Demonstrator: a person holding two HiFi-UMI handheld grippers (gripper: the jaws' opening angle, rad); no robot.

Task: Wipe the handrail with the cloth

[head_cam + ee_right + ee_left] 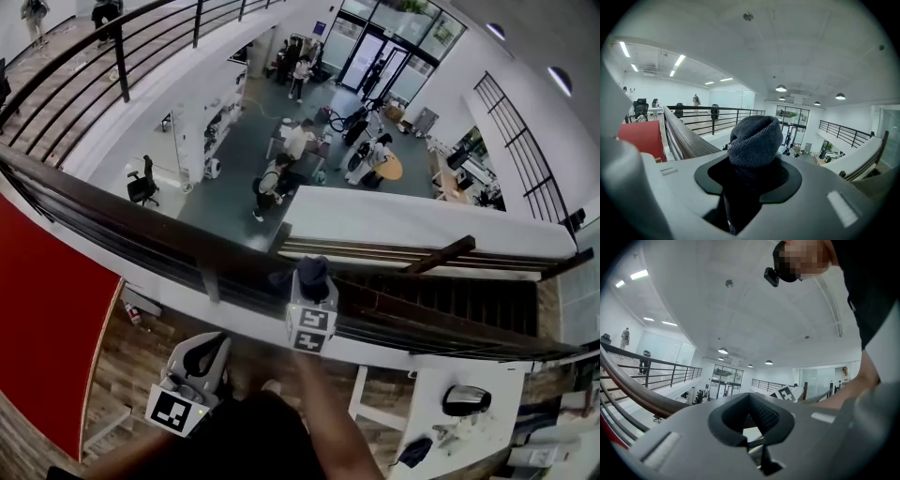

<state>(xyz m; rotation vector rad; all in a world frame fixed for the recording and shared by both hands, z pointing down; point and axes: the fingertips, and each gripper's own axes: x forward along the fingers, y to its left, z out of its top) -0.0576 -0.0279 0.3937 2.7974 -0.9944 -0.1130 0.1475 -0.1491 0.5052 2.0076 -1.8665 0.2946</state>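
— What's closest in?

— The left gripper (208, 349), low on the left, held back from the rail. In its own view (751, 420) the jaws are pressed together with nothing between them, and it looks up towards the ceiling.

— And the other one?

— The right gripper (312, 283) is stretched forward on the person's arm (328, 412). Its jaws are clamped on the cloth (756, 140), a dark grey ribbed one, bunched into a lump that stands out past the jaws (750, 180).

— Where's that cloth in relation to the rail?

— From the head view the cloth (313, 272) sits right over the top of the handrail (141, 220), about halfway along the stretch in view. I can't tell whether it presses down on the wood. In the right gripper view the handrail (682, 136) runs away just to the left of the cloth.

— What's the rail like?

— Dark wood, long, crossing from upper left to lower right, with thin bars beneath it.

— Beyond that?

— A red panel (47, 319) under the rail on the left and a white desk (441, 394) at lower right. Far below, a grey floor with several people standing, an office chair (142, 183), a round table (389, 167), and glass doors (380, 56) at the far end.
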